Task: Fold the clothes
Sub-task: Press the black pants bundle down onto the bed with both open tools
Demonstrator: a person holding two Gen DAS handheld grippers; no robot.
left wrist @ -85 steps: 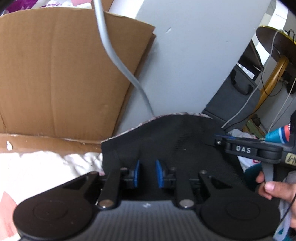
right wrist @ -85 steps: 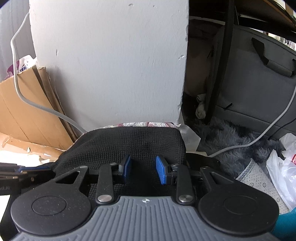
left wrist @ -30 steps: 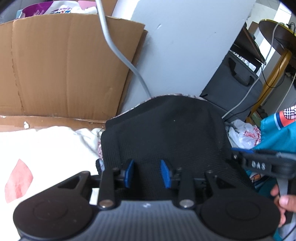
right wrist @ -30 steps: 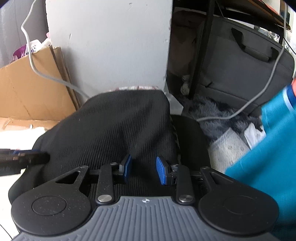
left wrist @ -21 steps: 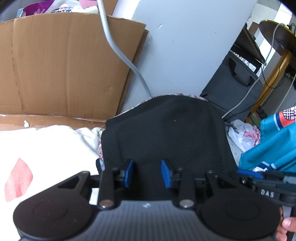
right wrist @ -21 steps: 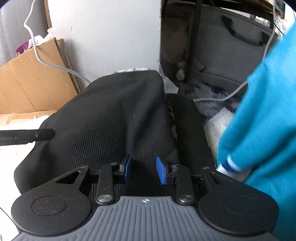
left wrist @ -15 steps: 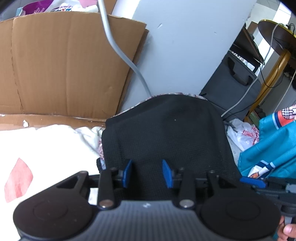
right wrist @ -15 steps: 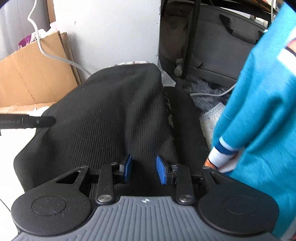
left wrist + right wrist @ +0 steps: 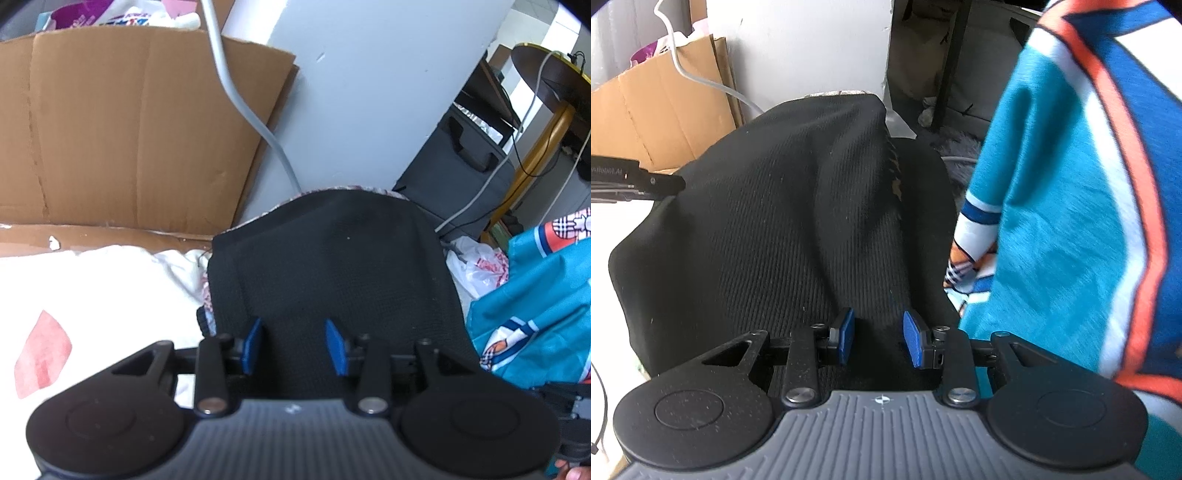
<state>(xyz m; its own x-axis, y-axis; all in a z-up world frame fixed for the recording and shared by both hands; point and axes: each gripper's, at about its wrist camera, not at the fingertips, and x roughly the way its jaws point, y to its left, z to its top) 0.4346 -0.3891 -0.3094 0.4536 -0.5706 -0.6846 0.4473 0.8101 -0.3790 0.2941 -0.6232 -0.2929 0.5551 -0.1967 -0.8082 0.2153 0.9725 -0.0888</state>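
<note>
A black knitted garment (image 9: 332, 273) lies spread over a mound, with a patterned cloth edge showing at its far end. My left gripper (image 9: 294, 345) hovers over its near part, open, pads apart and pinching nothing. My right gripper (image 9: 879, 336) is open over the same black garment (image 9: 768, 229); only fabric shows behind its pads. A teal garment (image 9: 1071, 221) with orange, white and blue stripes hangs at the right, beside the right gripper and outside its jaws. In the left wrist view the teal garment (image 9: 535, 314) is at the right edge. I cannot tell what holds it up.
Flattened cardboard (image 9: 110, 129) leans against a grey pillar (image 9: 369, 92), with a grey cable (image 9: 251, 110) hanging down in front. A white cloth (image 9: 92, 291) lies at the left. A dark bag (image 9: 461, 166), plastic bags (image 9: 476, 266) and cords lie beyond at the right.
The teal garment has swung in from the right and now fills the right side of the right wrist view. The right gripper has drifted across the black garment. The left jaws stand slightly wider.
</note>
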